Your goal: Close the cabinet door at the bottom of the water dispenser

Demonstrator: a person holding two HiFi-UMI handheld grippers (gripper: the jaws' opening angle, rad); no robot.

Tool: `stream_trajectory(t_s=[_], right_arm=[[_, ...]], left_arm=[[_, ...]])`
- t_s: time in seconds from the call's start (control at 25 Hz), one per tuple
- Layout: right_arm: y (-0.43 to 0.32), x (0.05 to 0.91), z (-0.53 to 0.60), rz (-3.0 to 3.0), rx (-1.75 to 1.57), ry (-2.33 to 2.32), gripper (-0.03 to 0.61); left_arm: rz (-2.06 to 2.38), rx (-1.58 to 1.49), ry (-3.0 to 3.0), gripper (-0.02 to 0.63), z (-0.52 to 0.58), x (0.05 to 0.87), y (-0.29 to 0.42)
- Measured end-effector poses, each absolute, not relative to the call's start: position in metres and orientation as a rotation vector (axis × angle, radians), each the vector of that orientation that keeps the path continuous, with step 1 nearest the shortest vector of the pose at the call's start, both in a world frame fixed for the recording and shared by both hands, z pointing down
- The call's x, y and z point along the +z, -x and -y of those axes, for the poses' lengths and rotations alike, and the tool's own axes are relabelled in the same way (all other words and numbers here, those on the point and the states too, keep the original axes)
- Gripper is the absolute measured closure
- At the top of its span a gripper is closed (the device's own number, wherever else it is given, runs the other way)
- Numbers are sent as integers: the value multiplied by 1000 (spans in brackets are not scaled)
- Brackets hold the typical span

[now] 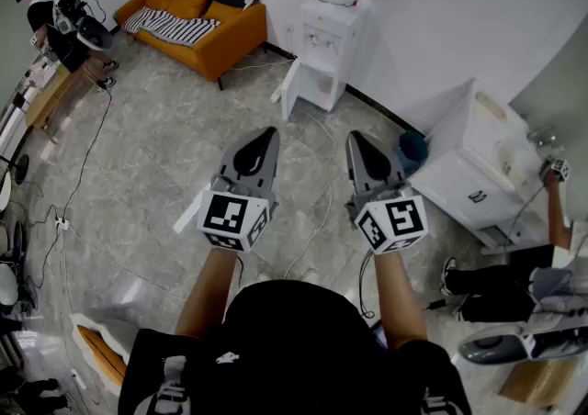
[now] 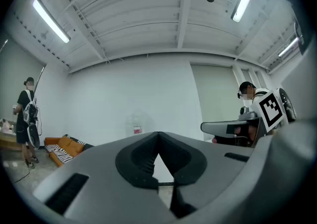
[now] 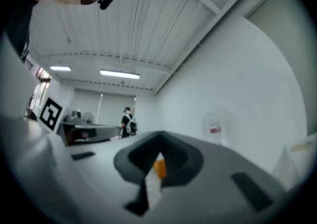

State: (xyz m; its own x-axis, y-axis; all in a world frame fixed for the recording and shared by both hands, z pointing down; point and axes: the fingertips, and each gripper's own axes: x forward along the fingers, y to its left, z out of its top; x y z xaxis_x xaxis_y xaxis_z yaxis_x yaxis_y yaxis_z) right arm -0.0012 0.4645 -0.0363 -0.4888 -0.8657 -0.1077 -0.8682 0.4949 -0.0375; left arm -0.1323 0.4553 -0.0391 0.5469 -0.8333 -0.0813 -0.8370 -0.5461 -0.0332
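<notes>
Grey marbled floor [image 1: 165,174] lies open ahead of me, crossed by a thin white cable [image 1: 323,211]. Against the far wall stands the tall white water dispenser [image 1: 329,46], well apart from both my grippers. Its white bottom cabinet door [image 1: 290,90] hangs open, swung out leftward. My left gripper [image 1: 266,133] and right gripper [image 1: 356,138] point toward it, jaws pressed together, empty. The left seems nearer the door's free edge.
</notes>
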Motion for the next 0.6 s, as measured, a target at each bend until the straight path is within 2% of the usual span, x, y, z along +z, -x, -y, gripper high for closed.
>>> stream_trajectory(t_s=[0.6], right_arm=[[-43,-17,-469,-2674,55,1442,543]], left_arm=[[-1536,68,2665,606,-458,-20,90]])
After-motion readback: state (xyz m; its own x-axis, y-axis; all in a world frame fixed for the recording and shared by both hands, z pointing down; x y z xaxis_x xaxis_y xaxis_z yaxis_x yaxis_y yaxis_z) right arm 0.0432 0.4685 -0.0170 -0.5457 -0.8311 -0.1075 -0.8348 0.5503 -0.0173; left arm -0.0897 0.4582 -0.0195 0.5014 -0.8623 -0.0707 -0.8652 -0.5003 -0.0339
